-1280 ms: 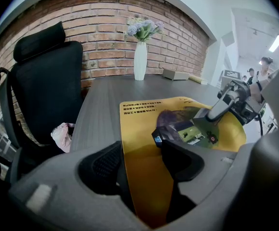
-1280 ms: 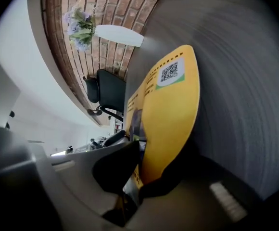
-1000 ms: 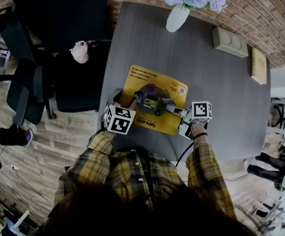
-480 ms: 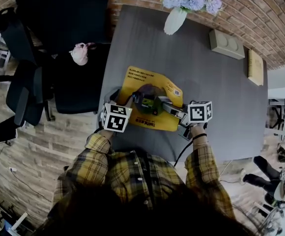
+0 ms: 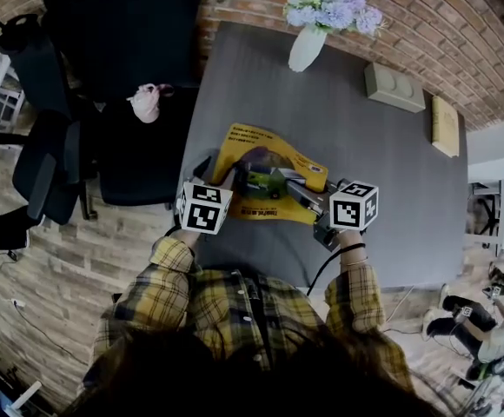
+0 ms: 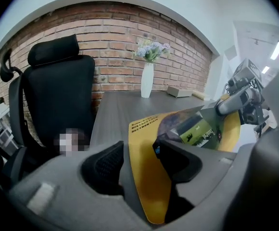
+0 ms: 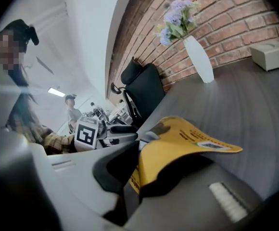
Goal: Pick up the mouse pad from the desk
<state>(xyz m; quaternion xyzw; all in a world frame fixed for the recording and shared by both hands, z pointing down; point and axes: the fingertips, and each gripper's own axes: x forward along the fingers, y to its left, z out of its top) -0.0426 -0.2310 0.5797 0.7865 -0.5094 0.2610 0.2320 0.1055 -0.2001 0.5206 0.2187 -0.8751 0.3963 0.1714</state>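
The yellow mouse pad (image 5: 250, 144) is bent upward above the grey desk (image 5: 391, 189), held at its near part by both grippers. My left gripper (image 5: 228, 177) has the pad (image 6: 149, 182) standing between its jaws, touching both. The jaws are set wide, and the curved sheet fills the gap. My right gripper (image 5: 252, 182) reaches in from the right and is shut tight on the pad's edge (image 7: 178, 143). The right gripper view shows the sheet pinched at the jaws (image 7: 137, 170) and curling out over the desk. The left gripper view (image 6: 139, 163) shows the right gripper's body (image 6: 199, 131) lying across the pad.
A white vase of flowers (image 5: 308, 47) stands at the desk's far edge. A beige box (image 5: 394, 87) and a tan book (image 5: 446, 126) lie at the far right. Black office chairs (image 5: 122, 50) stand to the left of the desk, one with a pink thing (image 5: 148, 102) on it.
The pad lay flat on the desk before; now it is buckled and raised. Both grippers have risen with it, and the right one has rolled.
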